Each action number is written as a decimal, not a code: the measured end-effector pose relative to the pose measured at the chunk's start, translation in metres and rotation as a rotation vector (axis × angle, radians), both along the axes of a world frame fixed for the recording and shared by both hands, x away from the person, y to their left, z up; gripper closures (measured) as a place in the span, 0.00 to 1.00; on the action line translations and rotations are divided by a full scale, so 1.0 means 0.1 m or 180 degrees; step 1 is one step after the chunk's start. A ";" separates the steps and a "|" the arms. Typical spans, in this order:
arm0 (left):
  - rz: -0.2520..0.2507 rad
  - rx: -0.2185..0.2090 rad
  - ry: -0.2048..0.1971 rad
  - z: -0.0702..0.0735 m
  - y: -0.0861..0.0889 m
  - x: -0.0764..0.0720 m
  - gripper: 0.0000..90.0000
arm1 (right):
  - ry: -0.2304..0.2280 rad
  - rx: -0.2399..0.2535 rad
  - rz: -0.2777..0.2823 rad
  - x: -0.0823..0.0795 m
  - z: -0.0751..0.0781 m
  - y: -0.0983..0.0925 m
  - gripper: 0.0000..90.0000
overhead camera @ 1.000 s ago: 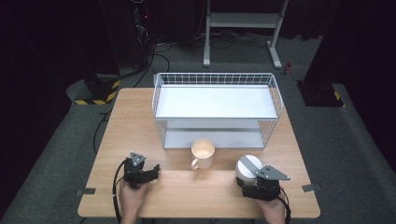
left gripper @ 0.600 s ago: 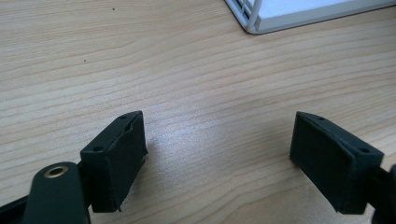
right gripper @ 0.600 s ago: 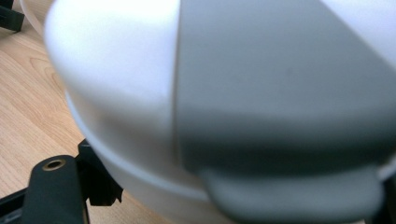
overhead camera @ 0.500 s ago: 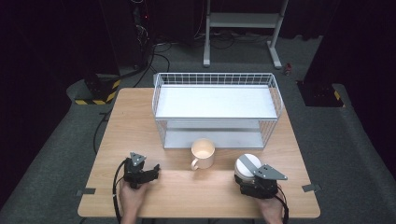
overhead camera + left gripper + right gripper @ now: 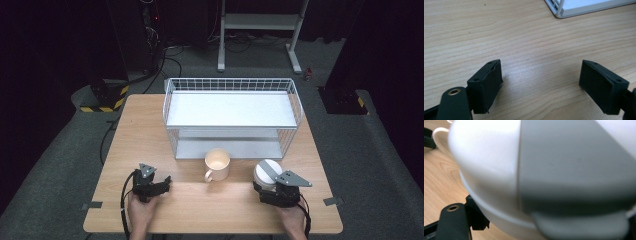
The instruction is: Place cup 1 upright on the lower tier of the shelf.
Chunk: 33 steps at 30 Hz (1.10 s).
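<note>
A white round container [image 5: 266,170] with a grey strip across its lid stands on the wooden table [image 5: 220,210], right of a cream mug [image 5: 218,163]. My right gripper [image 5: 268,185] reaches it from the near side. The container's body [image 5: 499,165] looms close in the right gripper view, and the left finger [image 5: 477,219] lies against its lower rim. These jaws have just been closing with the container between them, and they grip it. The mug's handle [image 5: 438,138] peeks out behind. My left gripper [image 5: 162,181] rests at the near left, open [image 5: 540,82] over bare wood.
A white wire rack [image 5: 230,82] with two shelves stands across the far half of the table, its corner [image 5: 559,11] just ahead of the left gripper. The mug sits right in front of the rack. Bare wood lies between the two grippers.
The right gripper has edged slightly in on the white container. The left gripper, the mug and the rack have not moved.
</note>
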<state>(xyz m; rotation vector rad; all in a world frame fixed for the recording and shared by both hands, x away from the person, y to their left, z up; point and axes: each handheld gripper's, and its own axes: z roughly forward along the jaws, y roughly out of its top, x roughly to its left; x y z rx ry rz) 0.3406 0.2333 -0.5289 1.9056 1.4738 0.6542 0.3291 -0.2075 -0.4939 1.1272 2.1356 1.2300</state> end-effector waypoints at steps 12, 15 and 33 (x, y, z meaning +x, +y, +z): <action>0.0002 -0.0002 0.0002 0.00 0.00 0.00 0.21 | -0.0002 0.0001 -0.0077 0.22 0.08 -0.02 0.21; 0.0002 -0.0002 0.0002 0.00 0.00 0.00 0.21 | 0.0029 0.0039 -0.0097 0.26 0.10 -0.02 0.21; 0.0005 -0.0002 0.0001 0.00 0.00 0.00 0.21 | 0.0045 0.0106 -0.0246 0.58 0.14 0.00 0.21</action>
